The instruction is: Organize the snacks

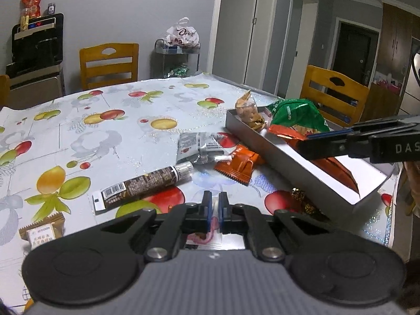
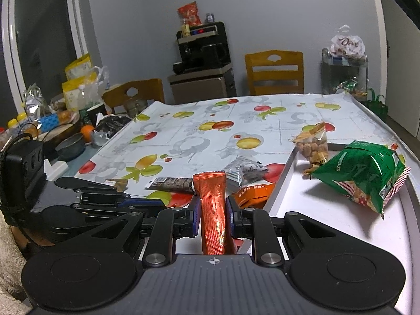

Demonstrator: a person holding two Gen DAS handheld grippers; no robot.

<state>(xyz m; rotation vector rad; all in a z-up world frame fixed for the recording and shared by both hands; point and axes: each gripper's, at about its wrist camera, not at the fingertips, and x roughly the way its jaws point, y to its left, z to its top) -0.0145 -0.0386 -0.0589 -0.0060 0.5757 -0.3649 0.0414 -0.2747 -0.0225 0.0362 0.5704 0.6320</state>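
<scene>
My right gripper (image 2: 213,211) is shut on a long orange snack stick (image 2: 212,204), held over the near end of the white tray (image 2: 328,215); from the left wrist view the gripper (image 1: 304,141) holds the stick (image 1: 338,170) above the tray (image 1: 288,173). The tray holds a green chip bag (image 2: 362,170) and a clear bag of nuts (image 2: 313,144). My left gripper (image 1: 215,207) is nearly closed and empty, low over the table. On the tablecloth lie a brown tube-shaped snack (image 1: 141,186), a grey packet (image 1: 199,148), an orange packet (image 1: 240,164) and a small beige packet (image 1: 43,232).
Wooden chairs (image 1: 109,64) stand around the table. A black water dispenser (image 2: 203,50) stands by the wall. A metal rack with a plastic bag (image 2: 345,63) stands in the corner. A cluttered side surface with bottles, a bowl and an orange (image 2: 86,131) lies left of the table.
</scene>
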